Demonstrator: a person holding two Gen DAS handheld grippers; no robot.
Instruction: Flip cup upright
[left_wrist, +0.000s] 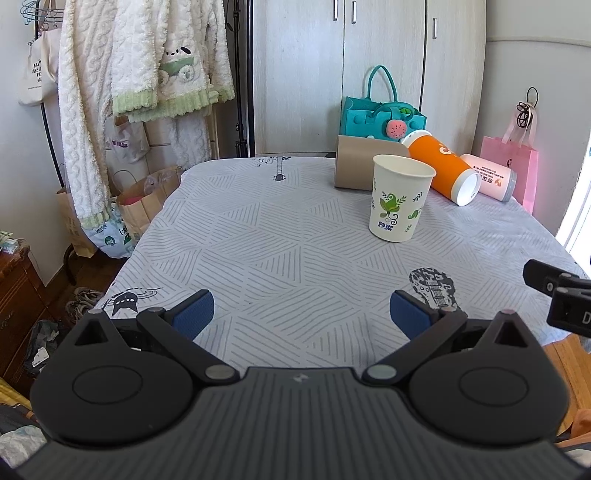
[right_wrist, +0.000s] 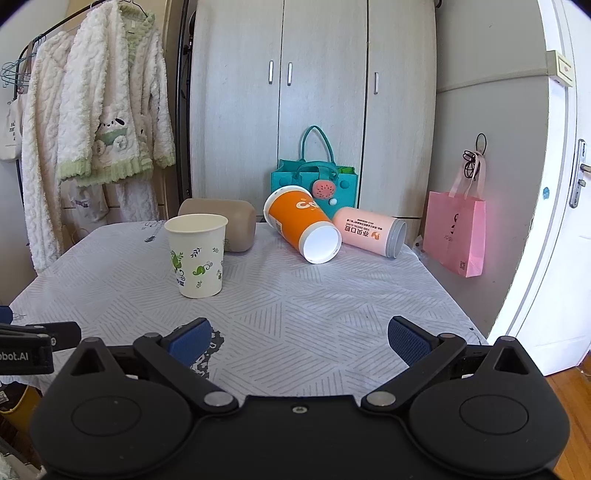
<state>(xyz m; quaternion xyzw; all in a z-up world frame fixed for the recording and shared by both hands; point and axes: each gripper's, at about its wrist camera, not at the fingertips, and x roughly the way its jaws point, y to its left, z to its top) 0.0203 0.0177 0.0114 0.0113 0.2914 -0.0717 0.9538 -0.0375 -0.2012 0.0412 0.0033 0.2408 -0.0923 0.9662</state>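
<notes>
A white paper cup with a green leaf print (left_wrist: 400, 199) stands upright, mouth up, on the patterned tablecloth (left_wrist: 277, 240); it also shows in the right wrist view (right_wrist: 197, 254). An orange cup (left_wrist: 441, 168) (right_wrist: 301, 225) lies on its side behind it, and a pink cup (left_wrist: 489, 177) (right_wrist: 369, 230) lies on its side further right. My left gripper (left_wrist: 301, 314) is open and empty near the table's front edge. My right gripper (right_wrist: 299, 339) is open and empty, also near the front edge.
A tan mug (right_wrist: 229, 223) lies on its side behind the white cup. A teal felt bag (right_wrist: 314, 181) stands at the back by the wardrobe. A pink paper bag (right_wrist: 456, 236) hangs on the right wall. Robes (right_wrist: 96, 140) hang on a rack at the left.
</notes>
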